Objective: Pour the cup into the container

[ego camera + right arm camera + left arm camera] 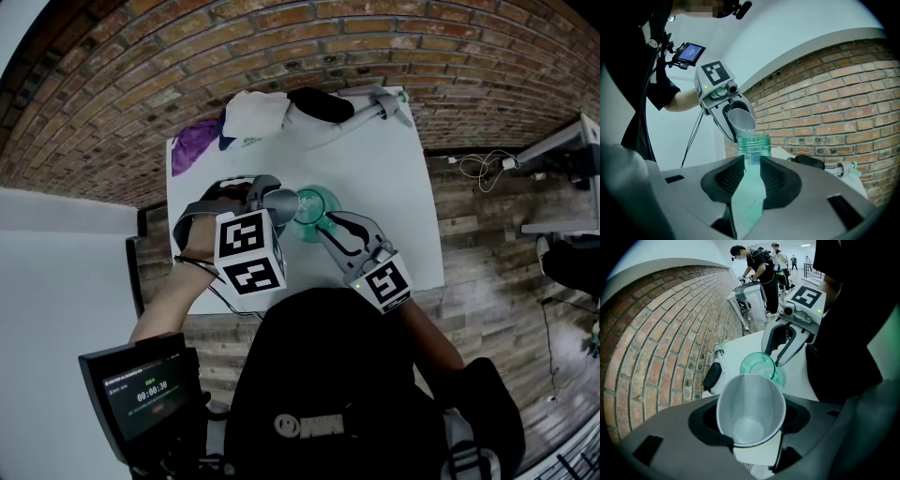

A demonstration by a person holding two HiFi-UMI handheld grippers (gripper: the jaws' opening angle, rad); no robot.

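A pale grey cup (751, 408) lies tilted between the jaws of my left gripper (751, 427), which is shut on it. Its mouth hangs over the rim of a clear green container (759, 365); inside the cup I see only its pale bottom. In the head view the cup (283, 200) and the container (317, 212) meet at the middle of the white table (394, 178). My right gripper (751, 165) is shut on the container (753, 144), which stands upright. From the right gripper view the cup (741, 120) tips down onto the container's mouth.
At the table's far edge lie a white cloth (253, 112), a purple cloth (194, 145), a black object (321, 103) and a grey tool with a green tip (384, 101). A small timer screen (141, 389) sits at the lower left. People stand in the background (757, 268).
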